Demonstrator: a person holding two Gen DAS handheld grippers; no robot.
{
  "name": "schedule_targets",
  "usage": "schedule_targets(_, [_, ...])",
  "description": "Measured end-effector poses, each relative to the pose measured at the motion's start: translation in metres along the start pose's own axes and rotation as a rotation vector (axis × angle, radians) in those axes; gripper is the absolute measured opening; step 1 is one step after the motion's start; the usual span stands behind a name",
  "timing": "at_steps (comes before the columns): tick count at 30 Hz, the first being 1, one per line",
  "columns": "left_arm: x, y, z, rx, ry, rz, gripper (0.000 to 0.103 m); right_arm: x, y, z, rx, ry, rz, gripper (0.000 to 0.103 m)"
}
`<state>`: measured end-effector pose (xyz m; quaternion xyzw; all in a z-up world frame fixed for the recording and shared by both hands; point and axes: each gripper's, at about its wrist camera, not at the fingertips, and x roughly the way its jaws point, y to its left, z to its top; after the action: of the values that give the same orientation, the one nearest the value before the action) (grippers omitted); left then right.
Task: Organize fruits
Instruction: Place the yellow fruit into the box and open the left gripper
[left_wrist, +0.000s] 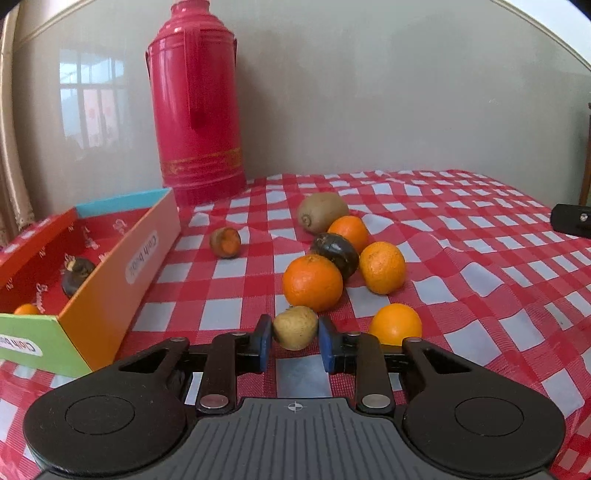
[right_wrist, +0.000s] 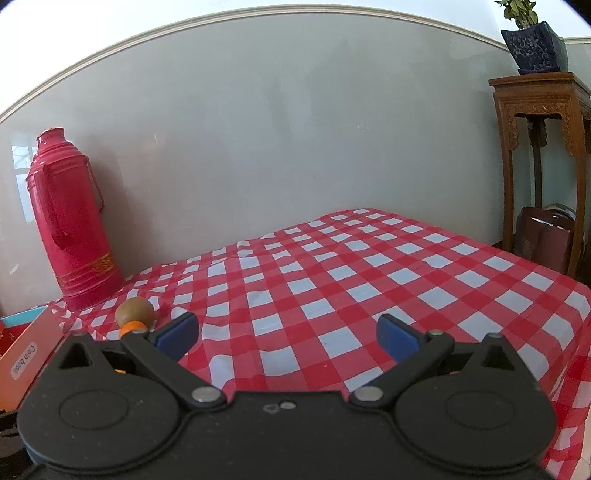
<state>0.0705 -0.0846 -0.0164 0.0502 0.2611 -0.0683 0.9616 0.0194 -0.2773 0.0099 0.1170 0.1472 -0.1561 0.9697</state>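
Observation:
In the left wrist view my left gripper (left_wrist: 295, 341) is shut on a small tan, roundish fruit (left_wrist: 295, 326), with a blue pad pressed to each side of it, low over the checked cloth. Just beyond lie several oranges, the nearest (left_wrist: 312, 282) right behind the held fruit. Among them are a dark fruit (left_wrist: 335, 254), a kiwi (left_wrist: 322, 211) and a small brown fruit (left_wrist: 226, 242) showing an orange face. At the left, a colourful open box (left_wrist: 110, 288) holds a dark fruit (left_wrist: 77, 273) and an orange (left_wrist: 26, 309). My right gripper (right_wrist: 288, 332) is open over bare cloth.
A tall red thermos (left_wrist: 195, 103) stands against the wall behind the box. In the right wrist view the kiwi (right_wrist: 135, 310) and the box corner (right_wrist: 29, 354) lie at the left. A carved wooden stand (right_wrist: 543, 147) with a potted plant is beyond the table's right edge.

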Motion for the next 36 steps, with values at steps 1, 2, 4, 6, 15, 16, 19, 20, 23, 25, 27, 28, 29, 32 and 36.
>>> schedule_targets(1, [-0.001, 0.001, 0.0, 0.001, -0.002, 0.0, 0.027, 0.0, 0.001, 0.0, -0.002, 0.0, 0.001, 0.097])
schedule_targets(2, [-0.002, 0.002, 0.001, -0.002, -0.004, -0.001, 0.027, 0.0, 0.001, 0.0, -0.004, 0.0, 0.002, 0.097])
schedule_targets(4, [-0.004, 0.008, 0.002, -0.014, -0.01, 0.006, 0.027, 0.001, 0.002, 0.0, -0.005, 0.003, 0.007, 0.097])
schedule_targets(6, [-0.007, 0.015, 0.003, -0.03, -0.022, 0.015, 0.027, 0.001, 0.004, -0.001, -0.009, 0.004, 0.01, 0.097])
schedule_targets(15, [-0.031, 0.059, 0.013, -0.074, -0.158, 0.176, 0.027, 0.005, 0.02, -0.003, -0.032, 0.018, 0.051, 0.097])
schedule_targets(16, [-0.032, 0.067, 0.014, -0.086, -0.161, 0.197, 0.027, 0.005, 0.023, -0.004, -0.036, 0.02, 0.058, 0.097])
schedule_targets(19, [-0.029, 0.092, 0.018, -0.125, -0.155, 0.257, 0.027, 0.007, 0.032, -0.006, -0.051, 0.025, 0.073, 0.097])
schedule_targets(20, [-0.027, 0.1, 0.02, -0.142, -0.147, 0.274, 0.027, 0.007, 0.035, -0.006, -0.056, 0.025, 0.078, 0.098])
schedule_targets(23, [-0.02, 0.124, 0.022, -0.197, -0.115, 0.316, 0.027, 0.009, 0.045, -0.009, -0.069, 0.033, 0.094, 0.097])
schedule_targets(25, [-0.015, 0.138, 0.022, -0.228, -0.092, 0.335, 0.027, 0.01, 0.052, -0.01, -0.081, 0.039, 0.107, 0.098])
schedule_targets(27, [-0.011, 0.15, 0.022, -0.256, -0.065, 0.342, 0.027, 0.011, 0.058, -0.011, -0.093, 0.044, 0.118, 0.098])
schedule_targets(28, [-0.009, 0.154, 0.02, -0.267, -0.052, 0.344, 0.027, 0.012, 0.061, -0.012, -0.099, 0.045, 0.123, 0.098])
schedule_targets(29, [-0.007, 0.159, 0.02, -0.281, -0.04, 0.352, 0.027, 0.012, 0.064, -0.012, -0.104, 0.049, 0.128, 0.097])
schedule_targets(32, [-0.006, 0.164, 0.018, -0.289, -0.037, 0.364, 0.028, 0.014, 0.071, -0.014, -0.117, 0.059, 0.148, 0.098])
schedule_targets(36, [-0.012, 0.165, 0.015, -0.28, -0.041, 0.377, 0.037, 0.016, 0.081, -0.017, -0.14, 0.07, 0.171, 0.097])
